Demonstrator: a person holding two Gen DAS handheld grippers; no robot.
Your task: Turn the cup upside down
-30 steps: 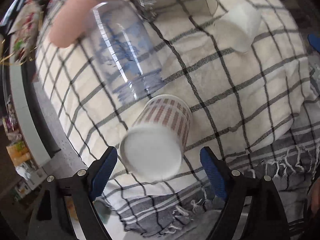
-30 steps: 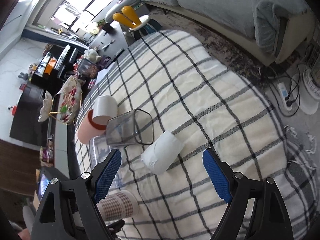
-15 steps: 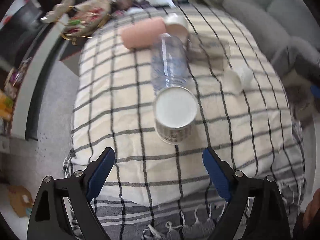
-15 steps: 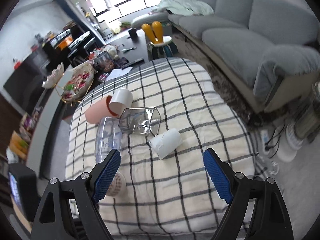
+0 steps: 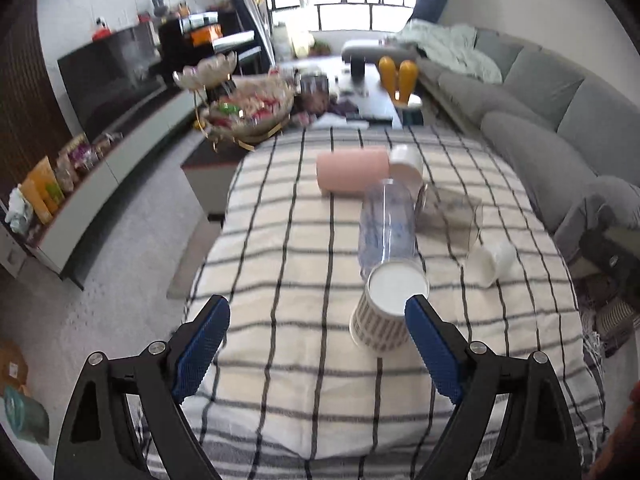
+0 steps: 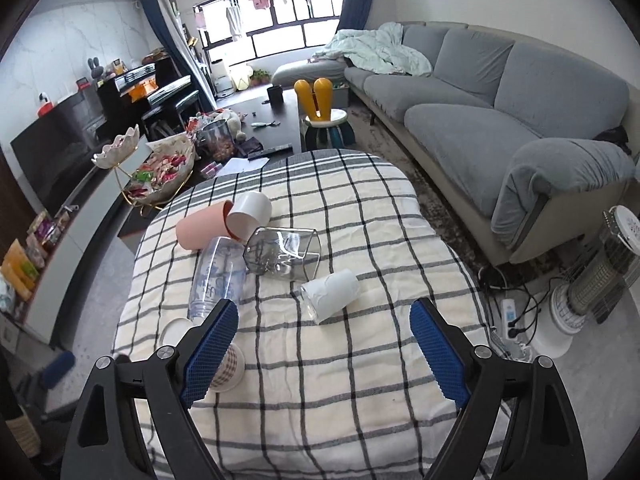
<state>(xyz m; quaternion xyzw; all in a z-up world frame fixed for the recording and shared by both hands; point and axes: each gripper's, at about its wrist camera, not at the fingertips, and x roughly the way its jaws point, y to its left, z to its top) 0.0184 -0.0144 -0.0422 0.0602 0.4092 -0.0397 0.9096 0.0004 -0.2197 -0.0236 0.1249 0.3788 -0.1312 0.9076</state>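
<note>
My left gripper [image 5: 316,336] and right gripper [image 6: 324,344] both hang with ribbed blue pads wide apart, holding nothing. The checked paper cup [image 5: 386,308] stands upside down on the plaid cloth [image 5: 280,264], partly behind my left pad. Beyond lie a clear printed bottle [image 5: 386,226], its print unreadable, and a pink cup [image 5: 352,172].

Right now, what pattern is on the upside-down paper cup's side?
A brown-and-white check on the paper cup, with a plain white base; clearest in the left wrist view.
</note>
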